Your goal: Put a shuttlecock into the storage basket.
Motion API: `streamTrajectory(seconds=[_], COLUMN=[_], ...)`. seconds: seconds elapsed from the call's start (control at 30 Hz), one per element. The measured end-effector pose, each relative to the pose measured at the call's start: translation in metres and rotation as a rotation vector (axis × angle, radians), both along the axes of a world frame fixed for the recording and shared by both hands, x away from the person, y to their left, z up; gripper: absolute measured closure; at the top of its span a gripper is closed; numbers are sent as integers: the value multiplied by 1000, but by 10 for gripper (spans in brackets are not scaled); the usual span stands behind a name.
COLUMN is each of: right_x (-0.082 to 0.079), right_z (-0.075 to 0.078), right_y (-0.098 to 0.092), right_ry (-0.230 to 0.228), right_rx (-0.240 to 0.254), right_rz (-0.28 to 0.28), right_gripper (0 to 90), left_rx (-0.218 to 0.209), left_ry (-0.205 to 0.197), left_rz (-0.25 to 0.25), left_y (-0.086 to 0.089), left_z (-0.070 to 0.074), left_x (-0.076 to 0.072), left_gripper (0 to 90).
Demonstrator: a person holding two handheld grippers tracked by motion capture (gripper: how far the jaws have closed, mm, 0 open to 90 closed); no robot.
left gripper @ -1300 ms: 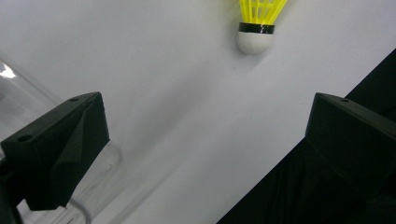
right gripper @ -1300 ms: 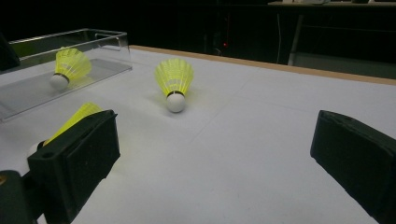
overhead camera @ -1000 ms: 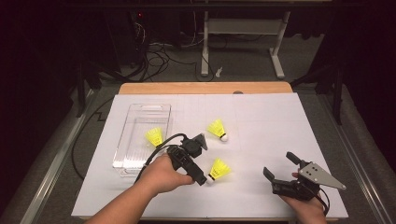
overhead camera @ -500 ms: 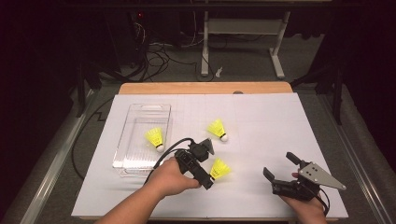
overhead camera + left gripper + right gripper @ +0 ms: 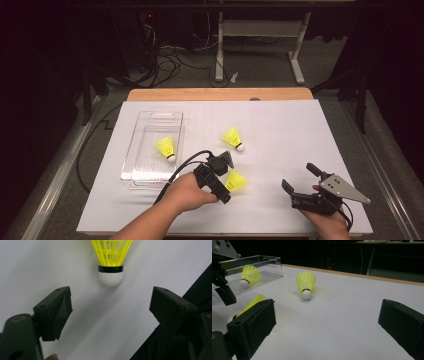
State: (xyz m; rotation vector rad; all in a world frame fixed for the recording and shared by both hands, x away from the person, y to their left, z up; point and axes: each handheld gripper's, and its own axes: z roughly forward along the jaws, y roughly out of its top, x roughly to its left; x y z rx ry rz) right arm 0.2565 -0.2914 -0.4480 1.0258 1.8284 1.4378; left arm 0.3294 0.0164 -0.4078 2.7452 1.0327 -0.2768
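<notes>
- Left hand-held gripper [image 5: 226, 176]: held low over the white surface [image 5: 280, 130]; its 2 black jaws stand apart and have just been closing, with nothing pressed between the pads.
- Nearest shuttlecock [image 5: 235, 181]: yellow skirt, white cork. It lies on the surface just beside the left hand-held gripper. In the left gripper view the cork [image 5: 110, 278] points toward the camera and sits just beyond the jaw tips, centred between them and apart from both.
- Second shuttlecock [image 5: 233, 138]: lies on the surface farther from the person, cork toward the person's right; in the right gripper view it rests with its skirt raised.
- Third shuttlecock [image 5: 166, 147]: lies inside the clear plastic tray [image 5: 131, 165], which rests on the left part of the surface.
- Right hand-held gripper [image 5: 299, 179]: held near the front right edge of the surface, well apart from all 3 shuttlecocks; its jaws are spread wide with nothing between them.
</notes>
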Motion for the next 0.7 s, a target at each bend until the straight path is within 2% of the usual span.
streamTrajectory(seconds=[0.07,0.4,0.7], right_x=[0,0,0], right_z=[0,0,0], right_y=[0,-1,0], right_ry=[0,-1,-1], right_rx=[0,4,1], right_rz=[0,-2,2], right_gripper=[19,19,19], left_rx=[-12,-4,-8], left_ry=[4,24,33], left_rz=[-5,-13,-26], left_y=[-2,-7,-12], left_z=[-2,-15,-19], left_x=[1,8,10], left_gripper=[232,402,455])
